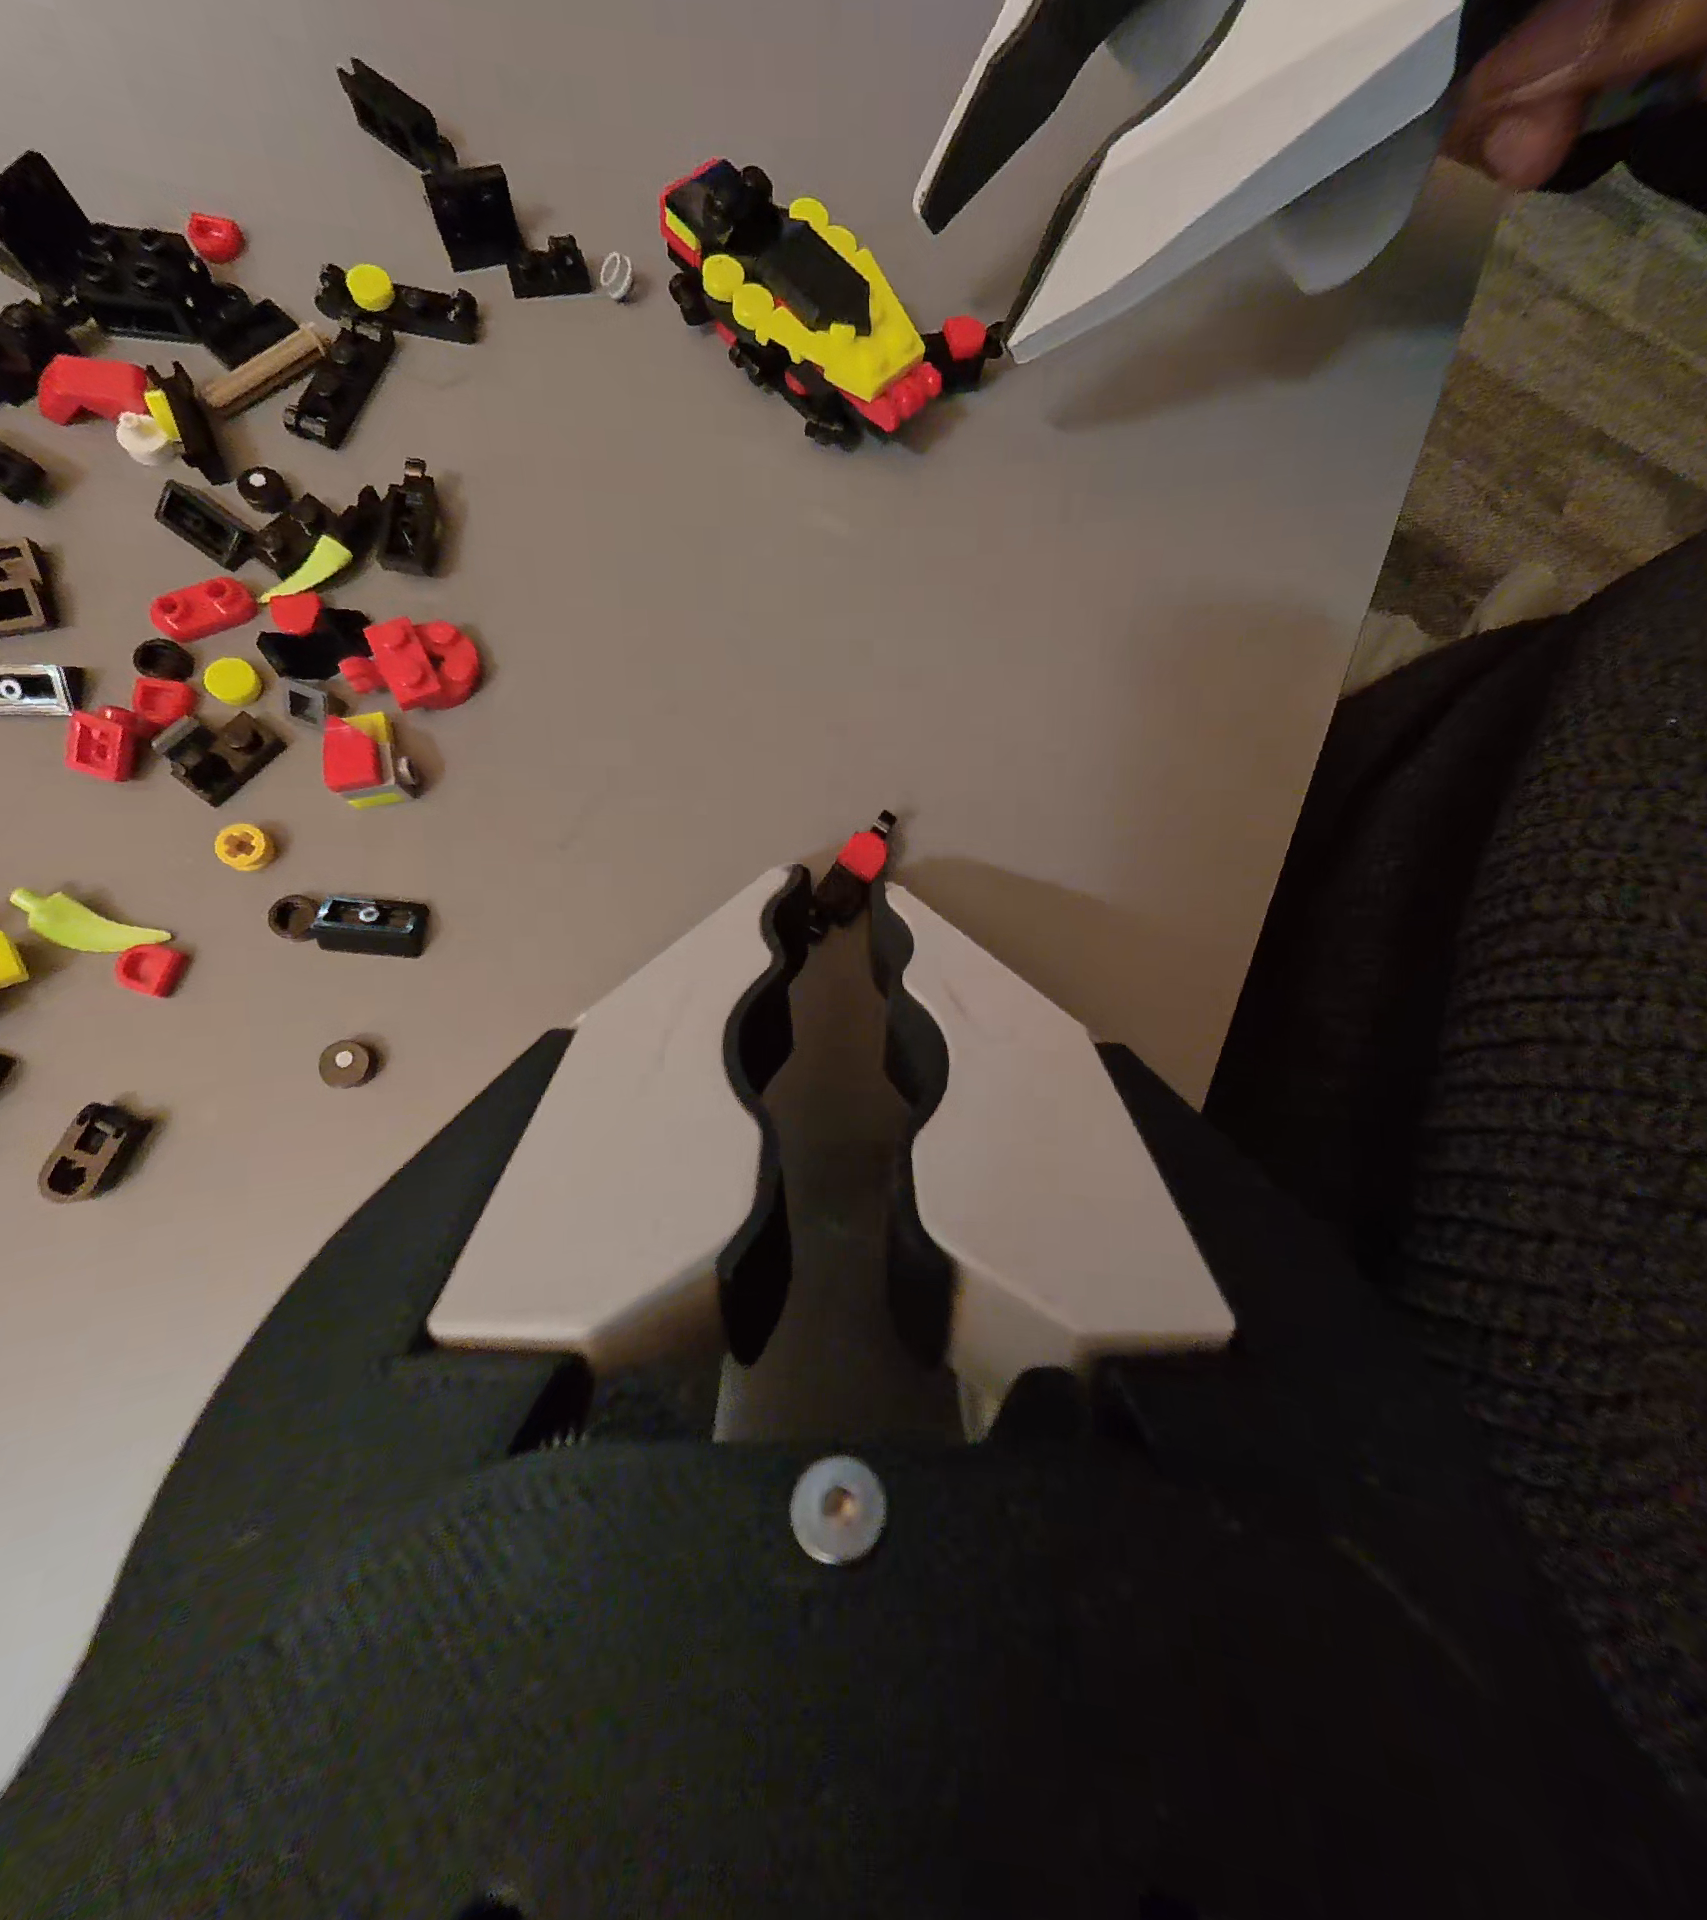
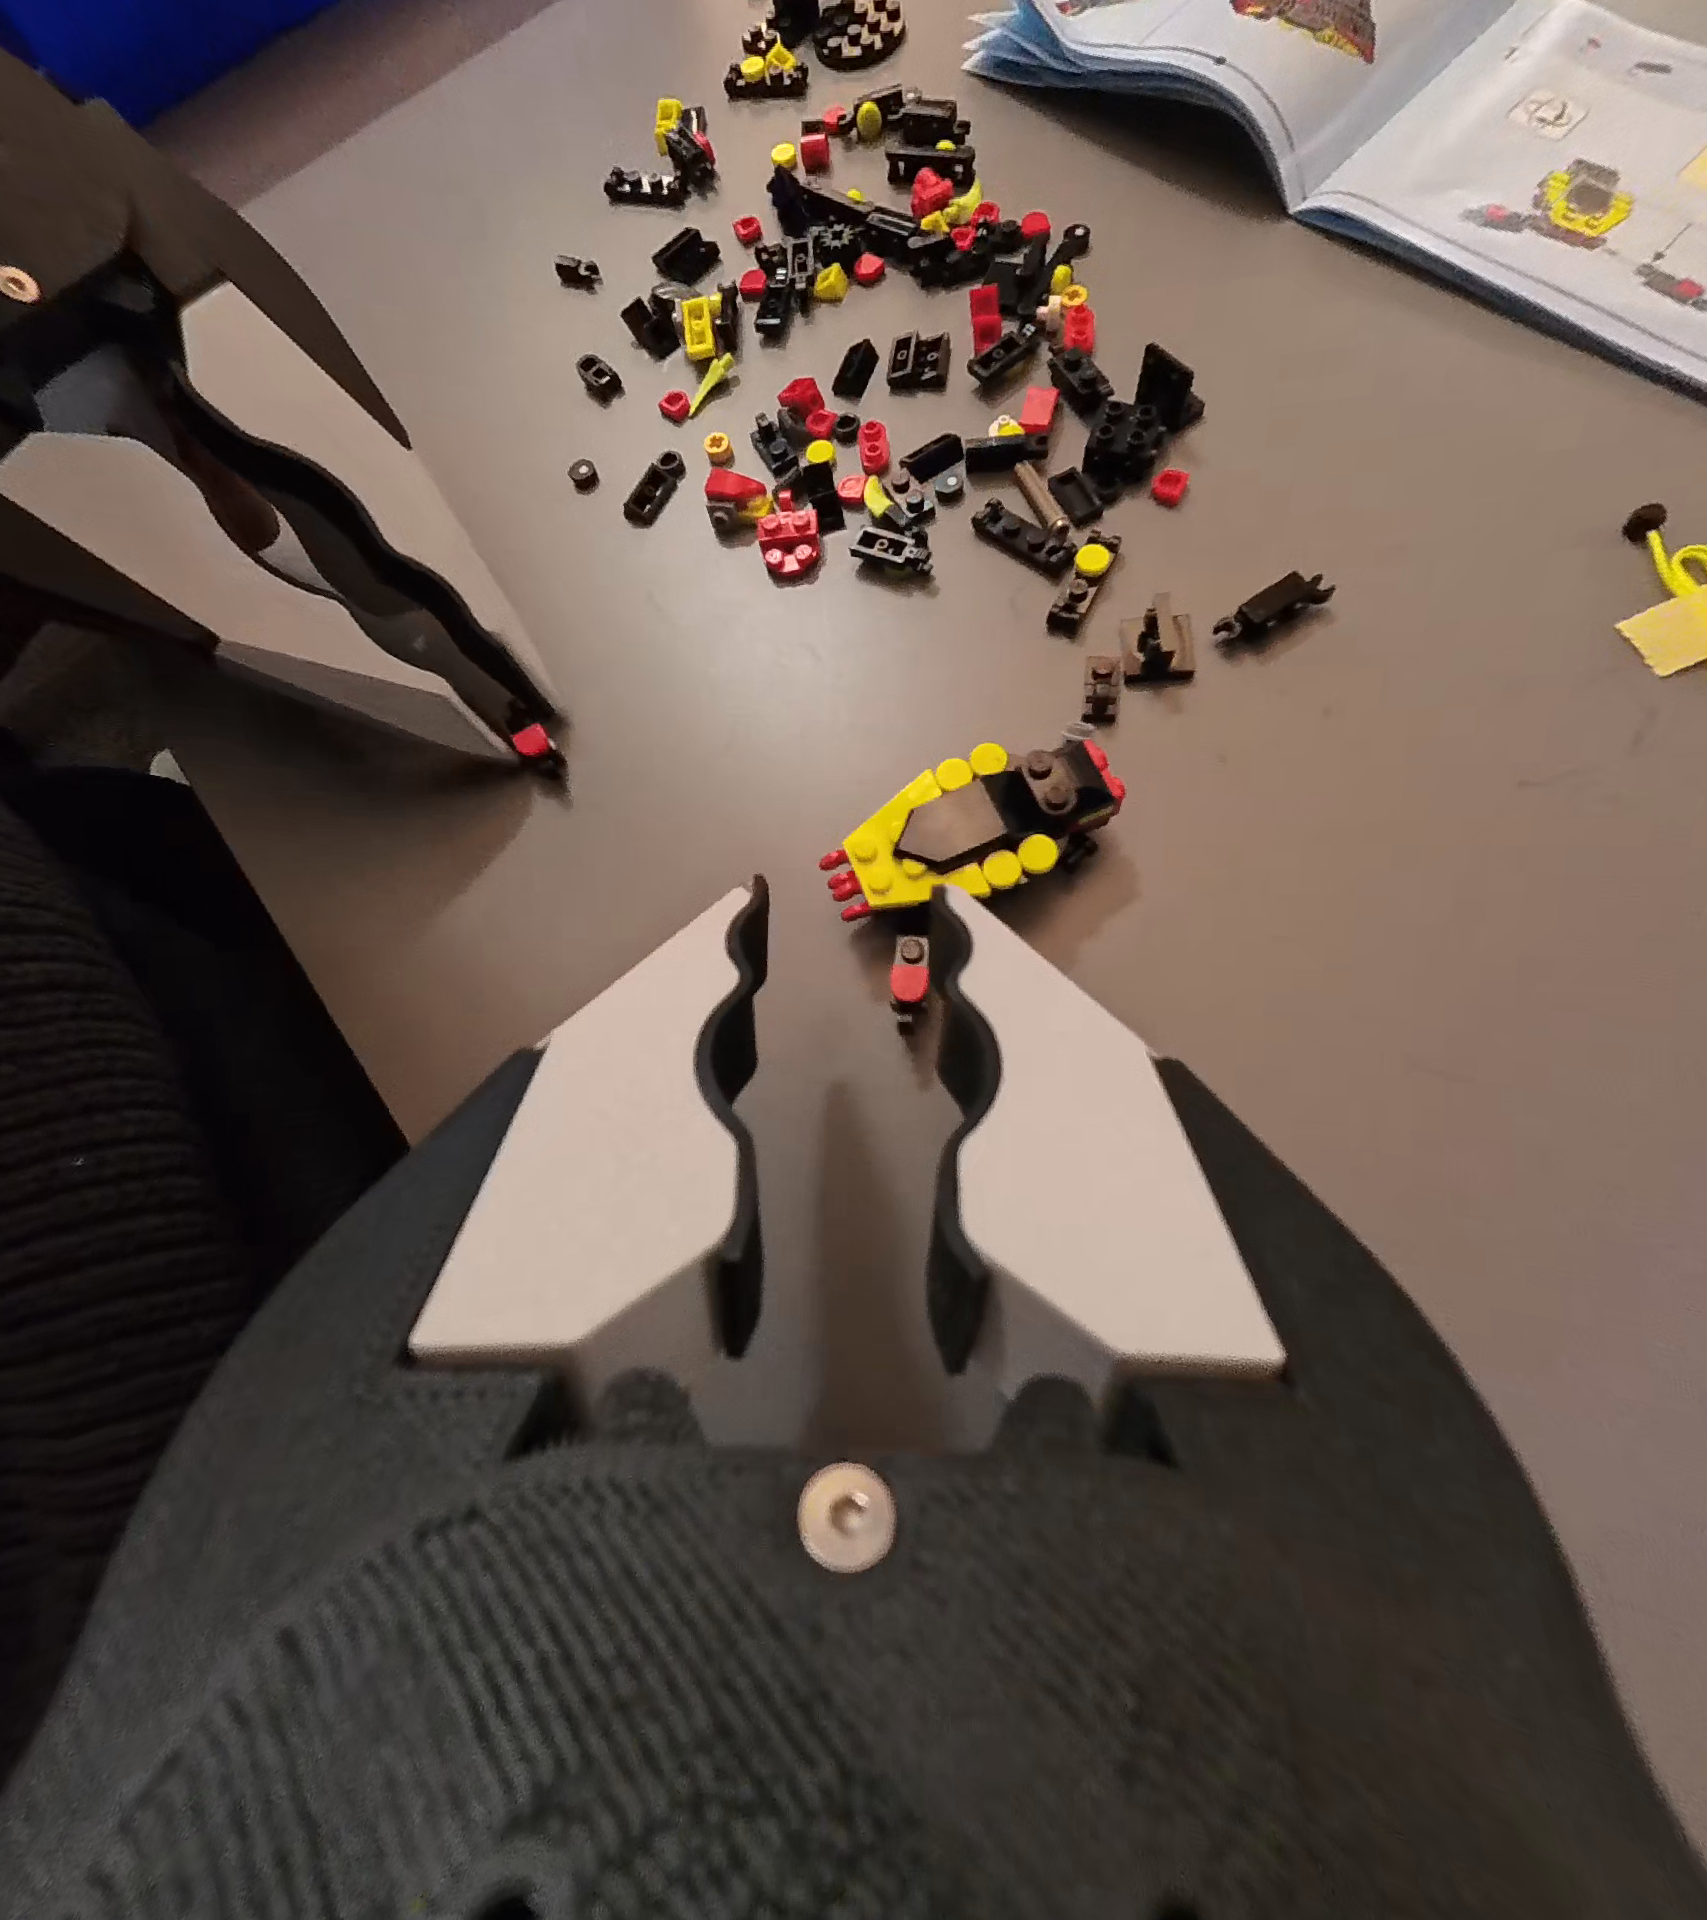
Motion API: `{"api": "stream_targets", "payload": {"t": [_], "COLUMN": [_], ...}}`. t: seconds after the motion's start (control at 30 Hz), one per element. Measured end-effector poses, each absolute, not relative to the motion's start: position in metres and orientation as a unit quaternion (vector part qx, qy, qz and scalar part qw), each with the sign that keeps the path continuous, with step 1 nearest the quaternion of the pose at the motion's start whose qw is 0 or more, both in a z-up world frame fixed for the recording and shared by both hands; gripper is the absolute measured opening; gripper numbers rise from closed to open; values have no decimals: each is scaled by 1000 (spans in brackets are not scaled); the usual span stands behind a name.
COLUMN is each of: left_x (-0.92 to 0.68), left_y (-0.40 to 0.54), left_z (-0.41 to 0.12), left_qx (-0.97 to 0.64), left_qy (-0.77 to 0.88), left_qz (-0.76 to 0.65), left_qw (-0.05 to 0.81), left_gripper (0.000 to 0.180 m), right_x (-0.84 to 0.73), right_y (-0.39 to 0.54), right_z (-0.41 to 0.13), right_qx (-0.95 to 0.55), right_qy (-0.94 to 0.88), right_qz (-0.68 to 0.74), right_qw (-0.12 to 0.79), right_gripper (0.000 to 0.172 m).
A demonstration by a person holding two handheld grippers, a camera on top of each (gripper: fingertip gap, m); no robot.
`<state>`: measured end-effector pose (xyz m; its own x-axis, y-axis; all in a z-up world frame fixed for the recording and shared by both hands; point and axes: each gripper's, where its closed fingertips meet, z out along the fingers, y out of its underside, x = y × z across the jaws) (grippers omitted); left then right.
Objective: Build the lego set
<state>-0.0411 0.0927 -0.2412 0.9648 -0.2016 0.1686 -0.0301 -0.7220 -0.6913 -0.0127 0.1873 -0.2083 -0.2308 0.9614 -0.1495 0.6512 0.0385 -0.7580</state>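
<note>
While the left gripper (image 1: 841, 894) is pinching a small red-and-black brick piece (image 1: 857, 868) between nearly closed fingers near the bench (image 1: 932, 623) edge, the right gripper (image 2: 854, 914) is hovering partly open, another red-and-black piece (image 2: 909, 977) lying unpinched beside one finger, just before the yellow-and-black brick model (image 2: 974, 831).

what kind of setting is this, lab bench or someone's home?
Looks more like a home or hobby table than a lab, though I can't be sure. A grey table holds scattered toy bricks, a half-built brick model and an open instruction booklet. Carpet shows past the table edge.
</note>
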Motion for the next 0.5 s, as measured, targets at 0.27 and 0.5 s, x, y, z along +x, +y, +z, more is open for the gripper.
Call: {"api": "stream_targets", "payload": {"t": [0.27,0.5], "left_x": [-38,-36], "left_y": [101,104], "left_z": [-230,-221], "left_qx": [-903,-889], "left_qy": [32,36], "left_qz": [-162,-173], "left_qw": [396,423], "left_gripper": [6,6], "right_x": [-11,-12], "right_y": [209,195], "right_z": [-195,-174], "right_qx": [-605,-567], "right_qy": [-651,-643], "right_qz": [397,464], "right_qw": [228,224], "right_gripper": [23,24]}}
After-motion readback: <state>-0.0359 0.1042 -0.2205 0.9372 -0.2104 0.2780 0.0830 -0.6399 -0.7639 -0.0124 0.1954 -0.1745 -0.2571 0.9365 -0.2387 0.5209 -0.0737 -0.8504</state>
